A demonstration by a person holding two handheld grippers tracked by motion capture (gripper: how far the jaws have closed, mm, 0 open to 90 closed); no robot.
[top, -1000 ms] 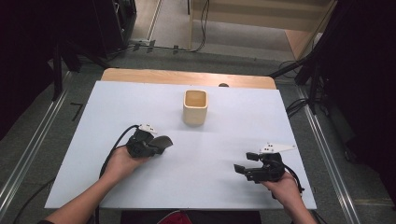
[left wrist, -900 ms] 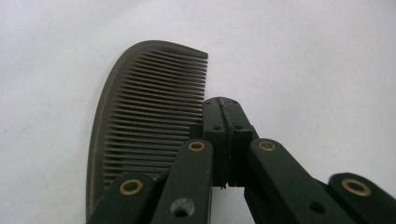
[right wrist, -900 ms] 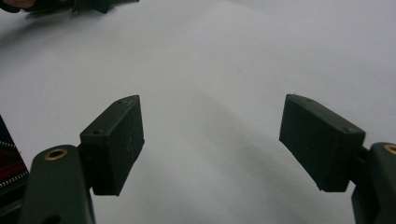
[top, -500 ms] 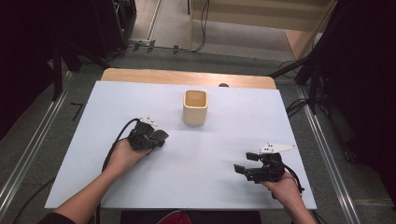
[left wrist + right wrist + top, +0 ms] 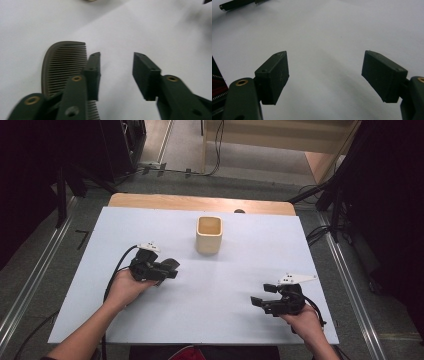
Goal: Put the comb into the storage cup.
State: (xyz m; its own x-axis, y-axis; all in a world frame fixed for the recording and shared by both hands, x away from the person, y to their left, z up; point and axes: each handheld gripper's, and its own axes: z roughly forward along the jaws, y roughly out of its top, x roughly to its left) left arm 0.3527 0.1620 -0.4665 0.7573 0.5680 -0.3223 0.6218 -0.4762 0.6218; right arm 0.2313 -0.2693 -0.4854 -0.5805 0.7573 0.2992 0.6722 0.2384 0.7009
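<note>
Presently, the left gripper (image 5: pixel 116 75) stands with its jaws parted, having just been opening, nothing between them; the dark comb (image 5: pixel 63 67) lies flat on the white table (image 5: pixel 240 270), at nine o'clock of the gap, outside the left jaw. The right gripper (image 5: pixel 325 77) holds its jaws wide apart over bare table, at five o'clock from the beige cup (image 5: pixel 209 234).

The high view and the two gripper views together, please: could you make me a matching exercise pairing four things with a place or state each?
Things:
1. comb
2. cup
3. left gripper
4. right gripper

Places or states:
A. upright at the middle of the table, towards its far edge
B. jaws wide open over bare table
C. lying flat, outside one jaw
D. jaws just opened, nothing between them

Pairs: 1-C, 2-A, 3-D, 4-B
</note>
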